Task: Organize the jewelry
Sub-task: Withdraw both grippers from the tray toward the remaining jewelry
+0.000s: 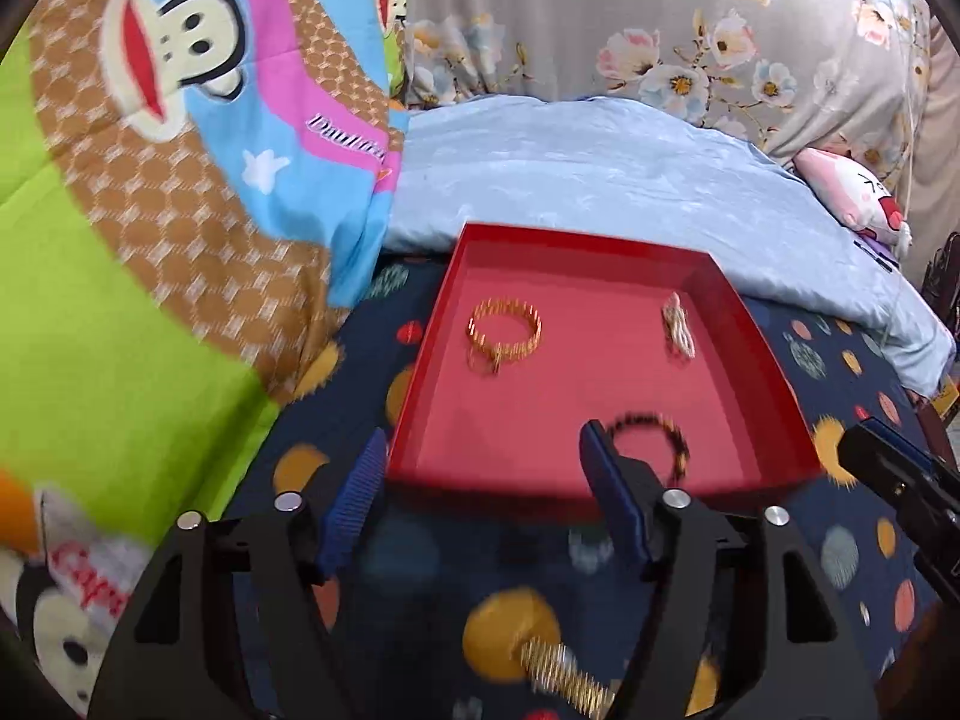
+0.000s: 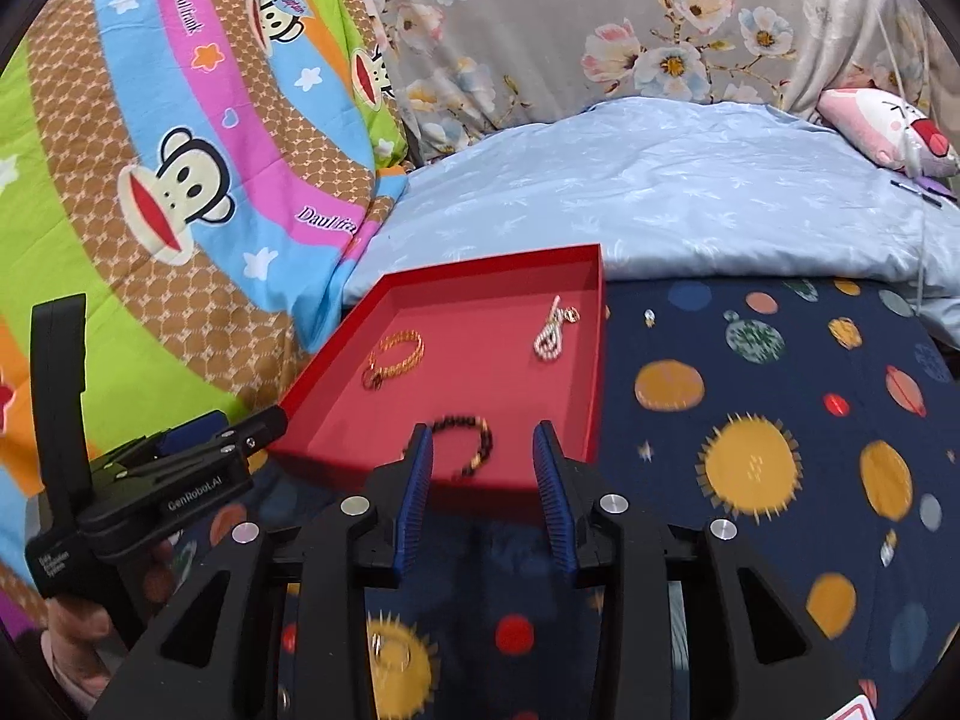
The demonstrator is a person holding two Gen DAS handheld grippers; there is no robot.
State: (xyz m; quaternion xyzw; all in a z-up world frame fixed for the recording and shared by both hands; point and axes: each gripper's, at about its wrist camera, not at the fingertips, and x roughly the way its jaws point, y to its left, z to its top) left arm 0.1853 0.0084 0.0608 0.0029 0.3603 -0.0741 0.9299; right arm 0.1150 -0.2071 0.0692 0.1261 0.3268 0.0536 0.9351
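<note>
The jewelry lies mostly in a shallow red tray (image 2: 591, 360) set on a bed, on a dark navy sheet (image 2: 750, 396) printed with planets and suns. Behind it bulks a pale blue quilt (image 2: 660, 198), and to the left a bright monkey-print blanket (image 2: 180, 180). Over the tray's near edge hover the two tools: the left gripper (image 1: 480, 492) with its blue fingers (image 1: 606, 480) wide apart and holding nothing, the right gripper (image 2: 483, 474) likewise spread and empty. Inside the tray, a gold bracelet (image 2: 396, 351) sits toward the far left, a dark beaded bracelet (image 2: 471, 438) near the front wall, and a silver-white piece (image 2: 552, 336) toward the far right. Outside the tray, a gold coil bracelet (image 1: 564, 678) lies on the sheet beneath the left gripper.
</note>
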